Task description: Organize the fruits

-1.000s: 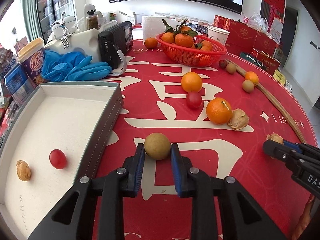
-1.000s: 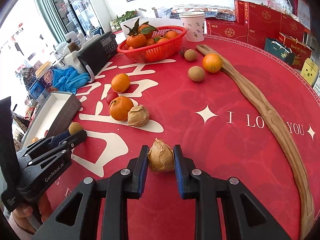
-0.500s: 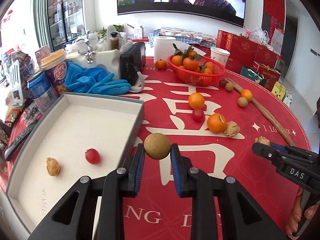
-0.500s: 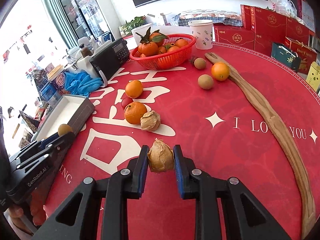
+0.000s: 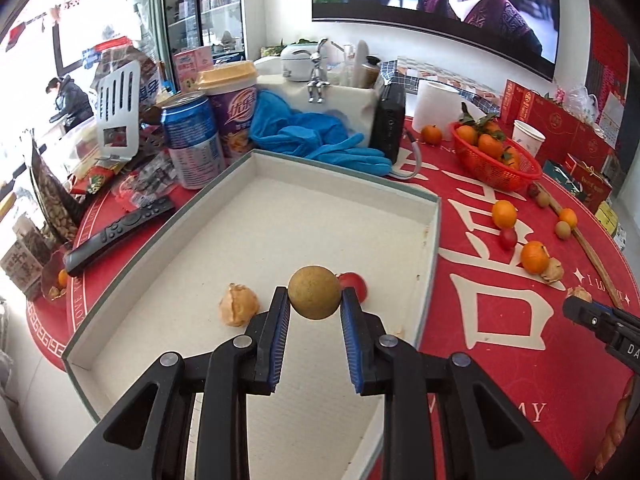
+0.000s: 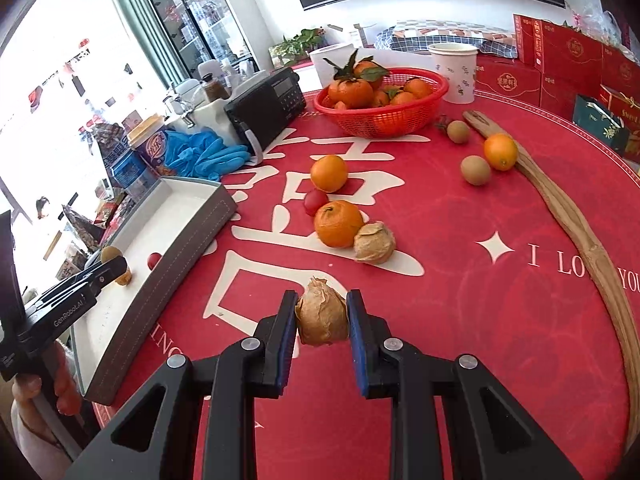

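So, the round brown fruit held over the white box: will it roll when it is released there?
Probably yes. The round brown fruit looks like a smooth ball, and the white box has a flat floor, so it may roll until a wall stops it. Its skin looks firm; the left gripper pinches it without visible denting, so it is likely not fragile.

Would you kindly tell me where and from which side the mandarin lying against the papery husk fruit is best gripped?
Grip the mandarin across its round middle, coming from above. The husk fruit touches its right side and a cherry tomato sits at its upper left, so probably place the fingers on the free flanks between them.
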Demonstrator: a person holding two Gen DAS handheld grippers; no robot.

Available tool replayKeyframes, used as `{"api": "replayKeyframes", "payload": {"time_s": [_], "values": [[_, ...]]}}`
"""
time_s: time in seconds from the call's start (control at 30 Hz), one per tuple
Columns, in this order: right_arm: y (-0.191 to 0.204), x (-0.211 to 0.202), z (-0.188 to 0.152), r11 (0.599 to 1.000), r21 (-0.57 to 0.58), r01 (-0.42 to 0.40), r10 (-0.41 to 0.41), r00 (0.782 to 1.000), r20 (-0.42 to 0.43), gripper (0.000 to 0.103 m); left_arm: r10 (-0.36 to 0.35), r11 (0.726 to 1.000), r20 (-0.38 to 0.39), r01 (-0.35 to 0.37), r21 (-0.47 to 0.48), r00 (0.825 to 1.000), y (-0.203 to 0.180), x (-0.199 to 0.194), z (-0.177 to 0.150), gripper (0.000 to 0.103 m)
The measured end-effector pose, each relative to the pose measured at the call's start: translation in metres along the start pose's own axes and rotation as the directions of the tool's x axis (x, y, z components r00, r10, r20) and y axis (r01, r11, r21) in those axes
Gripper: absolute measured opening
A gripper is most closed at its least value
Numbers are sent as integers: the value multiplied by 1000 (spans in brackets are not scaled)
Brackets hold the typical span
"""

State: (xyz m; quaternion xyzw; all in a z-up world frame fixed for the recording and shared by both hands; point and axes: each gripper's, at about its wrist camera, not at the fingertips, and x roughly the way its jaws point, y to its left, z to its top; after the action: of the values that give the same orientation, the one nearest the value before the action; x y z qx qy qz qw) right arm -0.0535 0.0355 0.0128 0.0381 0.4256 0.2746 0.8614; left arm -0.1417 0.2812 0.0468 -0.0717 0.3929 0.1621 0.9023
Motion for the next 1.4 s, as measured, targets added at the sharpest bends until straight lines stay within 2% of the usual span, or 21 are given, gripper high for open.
{"api": "replayKeyframes", "payload": {"time_s": [0.27,0.47,0.63,1.0,1.07,1.1,1.13,1.17,1.2,1.23,1.3,1.37,1.4], "values": [[59,17,19,993,-112,-33,32,999,-7,26,14,999,1,-14,-44,1000,26,5,-7,28],[111,44,39,982,-173,-73,67,997,-39,26,21,995,24,-19,-95,999,46,9,-3,28],[141,70,45,973,-223,-58,42,996,-75,26,15,995,55,-10,-98,998,49,8,0,28],[178,106,50,955,-296,-6,-32,992,-121,26,-33,988,30,37,-150,999,59,12,0,29],[181,107,50,953,-303,-10,-32,991,-133,26,-33,987,27,37,-155,999,59,12,-1,36],[183,108,51,953,-304,-9,-34,990,-138,26,-37,987,25,40,-159,999,60,12,-1,49],[184,109,51,953,-304,-6,-39,989,-142,33,-36,986,28,40,-165,999,60,11,-1,63],[185,109,52,953,-302,-1,-44,989,-140,42,-23,985,37,29,-172,999,61,8,-1,64],[184,107,54,955,-297,18,-56,991,-120,66,-8,983,47,16,-181,999,63,6,-1,73],[183,104,56,956,-292,32,-63,993,-99,80,-16,982,56,26,-188,998,64,5,-1,82],[181,98,60,958,-286,29,-53,995,-79,89,-27,981,63,39,-189,998,64,3,-2,83],[180,92,62,960,-277,30,-51,996,-70,89,-33,983,51,41,-178,998,62,5,-1,83],[178,90,63,962,-271,35,-55,996,-65,93,-35,984,51,44,-174,998,61,5,-1,83]]}}
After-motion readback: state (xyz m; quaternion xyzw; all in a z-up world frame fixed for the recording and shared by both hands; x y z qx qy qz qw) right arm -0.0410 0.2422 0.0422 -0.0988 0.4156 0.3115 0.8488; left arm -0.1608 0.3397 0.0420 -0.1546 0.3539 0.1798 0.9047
